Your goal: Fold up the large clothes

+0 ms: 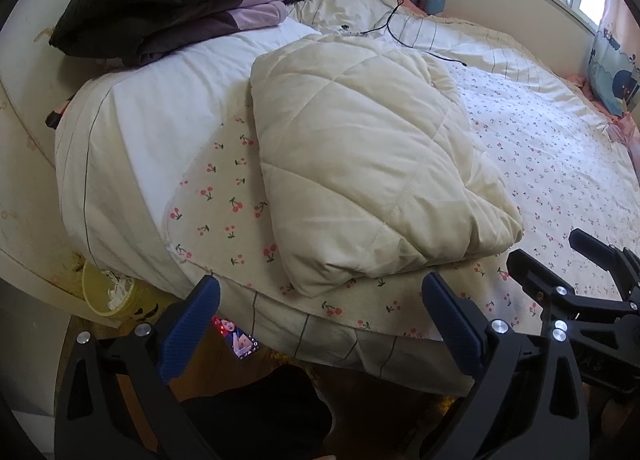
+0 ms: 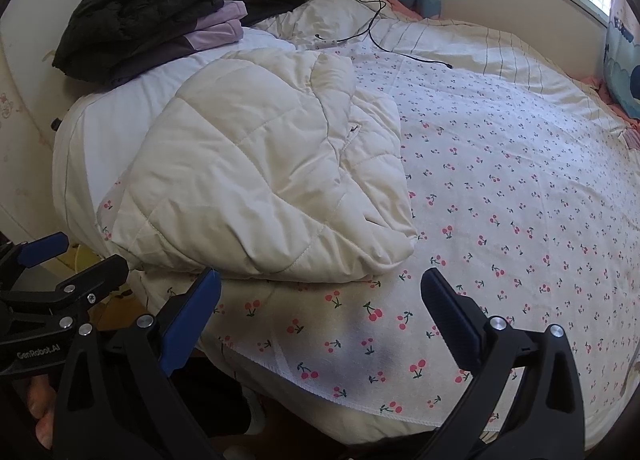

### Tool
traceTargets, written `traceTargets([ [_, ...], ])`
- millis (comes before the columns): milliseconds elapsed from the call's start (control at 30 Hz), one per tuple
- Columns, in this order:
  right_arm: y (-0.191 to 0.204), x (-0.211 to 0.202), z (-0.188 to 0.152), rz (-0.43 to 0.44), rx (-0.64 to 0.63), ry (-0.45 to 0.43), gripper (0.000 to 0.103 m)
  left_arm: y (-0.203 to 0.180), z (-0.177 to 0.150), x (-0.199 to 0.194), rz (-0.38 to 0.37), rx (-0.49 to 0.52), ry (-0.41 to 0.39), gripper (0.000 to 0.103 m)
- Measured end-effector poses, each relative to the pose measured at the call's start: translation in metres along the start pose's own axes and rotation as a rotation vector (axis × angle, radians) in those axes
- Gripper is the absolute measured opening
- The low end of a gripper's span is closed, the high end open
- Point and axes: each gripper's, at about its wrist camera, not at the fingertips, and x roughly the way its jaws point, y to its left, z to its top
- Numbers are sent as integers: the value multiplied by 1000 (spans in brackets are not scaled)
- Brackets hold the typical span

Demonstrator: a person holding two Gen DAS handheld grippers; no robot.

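While the folded cream quilted padded jacket [image 1: 372, 164] lies on the cherry-print bed sheet [image 2: 520, 180], left tongs [image 1: 320, 312] and right tongs [image 2: 320, 300] hover level at its six o'clock edge, both spread wide, empty.

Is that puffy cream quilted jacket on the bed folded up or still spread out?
Folded. The cream quilted jacket lies as a compact, thick bundle with doubled layers at its near edge on the cherry-print sheet; neither open gripper touches it.

My left gripper [image 1: 320, 300] has matt black plastic arms, ribbed blue pads [image 1: 188, 324] and shiny metal bolts. The cream jacket [image 1: 360, 164] is quilted, softly creased cloth; the cherry-print sheet [image 2: 500, 200] is thin woven cotton with a stitched hem.
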Motion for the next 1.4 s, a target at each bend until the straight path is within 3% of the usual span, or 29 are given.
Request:
traceTargets([
  [367, -1, -10, -6, 8, 6, -14, 97, 0, -4, -7, -28, -19, 14, 96],
  [1000, -3, -15, -18, 7, 16, -4, 97, -9, -11, -12, 8, -12, 55, 96],
  [1400, -6, -16, -21, 21, 28, -2, 97, -10, -12, -9, -14, -29, 76, 96],
])
